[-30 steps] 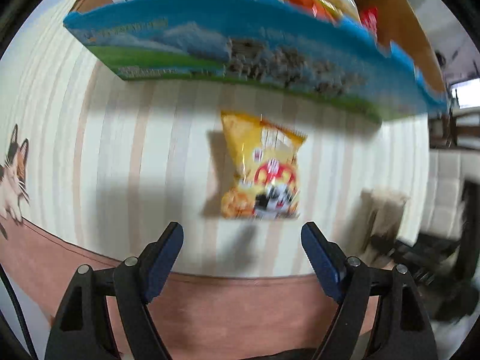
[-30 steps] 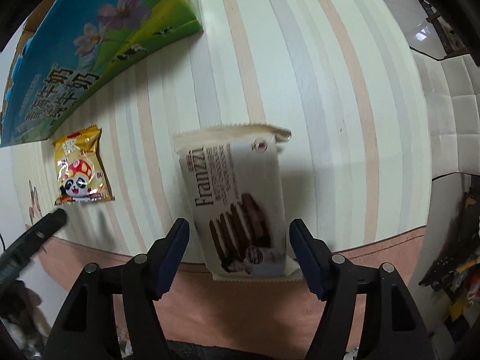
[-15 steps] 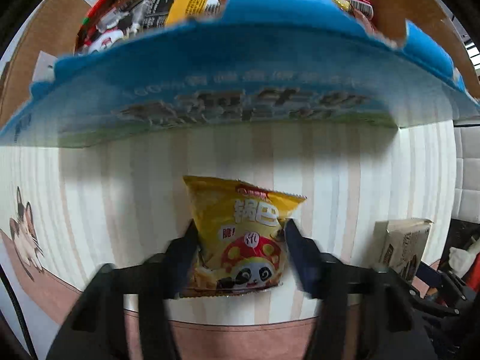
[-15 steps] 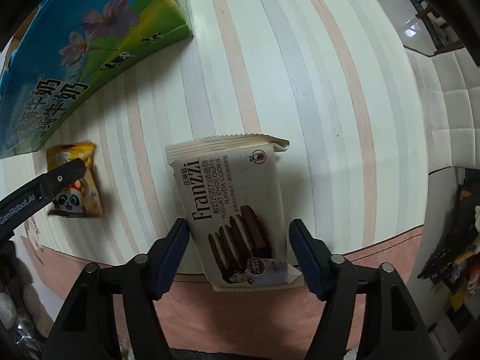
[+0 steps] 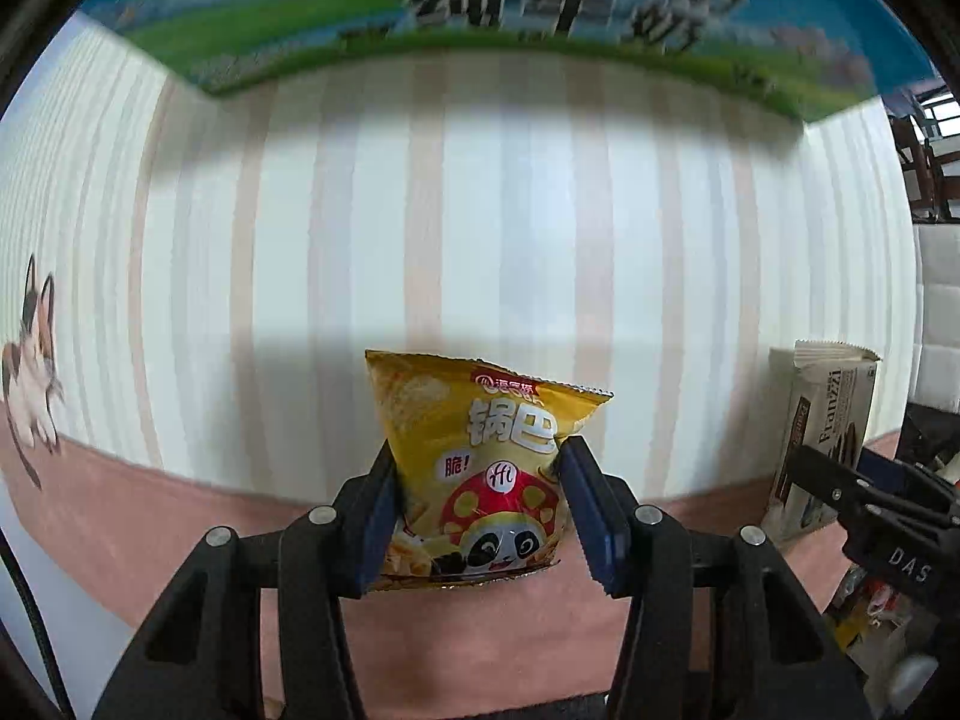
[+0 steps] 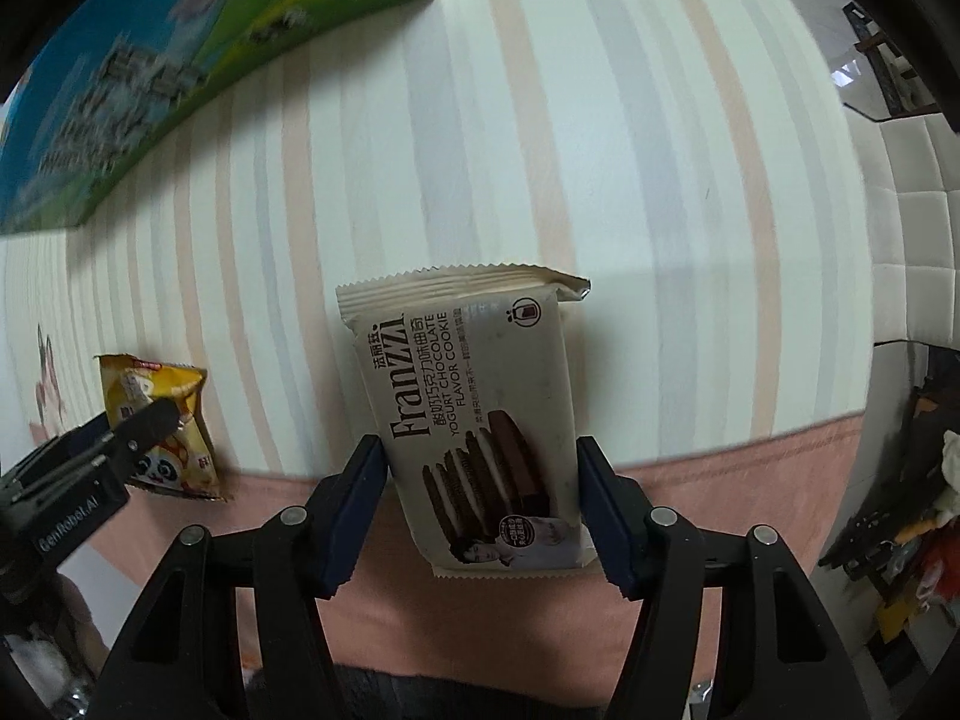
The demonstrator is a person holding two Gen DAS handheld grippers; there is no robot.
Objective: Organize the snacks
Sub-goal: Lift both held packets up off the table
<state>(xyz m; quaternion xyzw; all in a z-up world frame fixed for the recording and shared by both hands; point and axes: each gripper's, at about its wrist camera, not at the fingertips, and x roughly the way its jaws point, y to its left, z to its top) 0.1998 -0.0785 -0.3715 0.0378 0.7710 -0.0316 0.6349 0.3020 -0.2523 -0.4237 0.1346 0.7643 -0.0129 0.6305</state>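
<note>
Striped cream cloth covers the bench (image 5: 480, 228), where each pack lies lengthwise between closed fingers near the front edge: left gripper (image 5: 480, 510) clamps the yellow panda crisp bag (image 5: 480, 468), right gripper (image 6: 480, 498) clamps the beige Franzzi cookie pack (image 6: 474, 420), both pointing toward the blue-green printed carton (image 5: 480, 18) at the back.

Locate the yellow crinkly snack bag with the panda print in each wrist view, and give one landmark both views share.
Left wrist view: the yellow crinkly snack bag with the panda print sits bottom centre, between the left gripper fingers.
Right wrist view: the same bag is at far left, partly behind the left gripper.
Shared landmark: the blue and green printed carton along the top of the left view, top left in the right view.
</note>
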